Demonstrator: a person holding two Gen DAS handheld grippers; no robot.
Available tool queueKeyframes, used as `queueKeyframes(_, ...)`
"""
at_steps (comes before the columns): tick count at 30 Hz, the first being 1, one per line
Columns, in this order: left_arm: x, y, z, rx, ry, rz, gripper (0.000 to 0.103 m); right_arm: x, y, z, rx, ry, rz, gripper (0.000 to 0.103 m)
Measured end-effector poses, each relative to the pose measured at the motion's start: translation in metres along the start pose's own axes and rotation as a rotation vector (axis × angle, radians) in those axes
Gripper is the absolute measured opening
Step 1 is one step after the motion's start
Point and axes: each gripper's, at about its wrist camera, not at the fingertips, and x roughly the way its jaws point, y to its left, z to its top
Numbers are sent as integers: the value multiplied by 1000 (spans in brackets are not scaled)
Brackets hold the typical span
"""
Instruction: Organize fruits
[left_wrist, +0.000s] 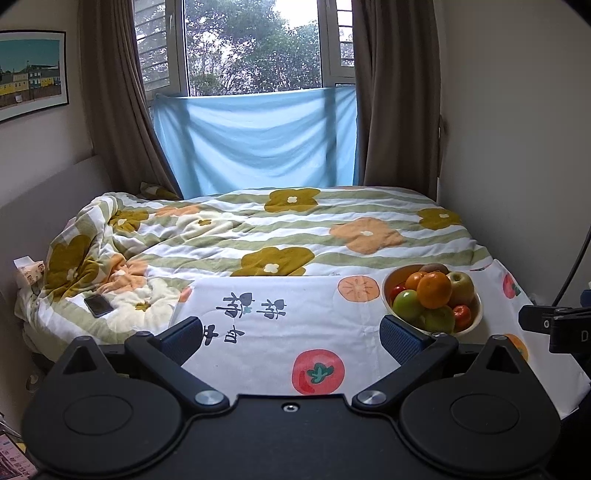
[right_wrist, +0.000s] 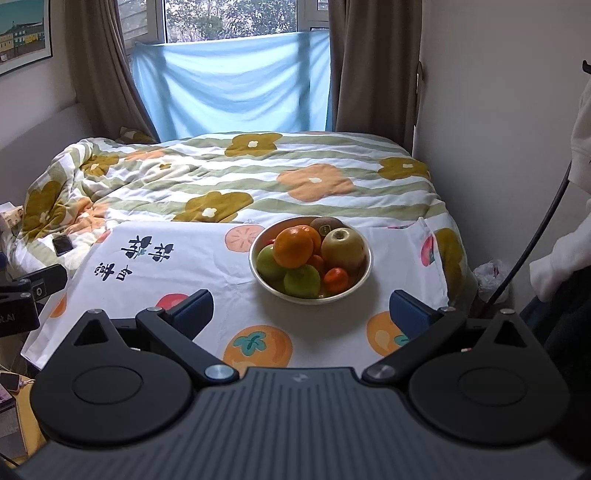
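I hold both grippers low and level, side by side and apart. My left gripper (left_wrist: 291, 334) has its jaws spread wide, the blue pads (left_wrist: 400, 339) facing each other with nothing between them. My right gripper (right_wrist: 301, 314) matches it, jaws fully apart, its blue pads (right_wrist: 410, 312) gripping nothing. From the left wrist view I see the right gripper's black body at the right edge; from the right wrist view the left one's body shows at the left edge.
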Motion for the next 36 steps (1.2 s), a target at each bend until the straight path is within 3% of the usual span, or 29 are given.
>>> queueKeyframes(36,4,-2,-2,7,7,7,103,11,-5,0,27,35,-2,103)
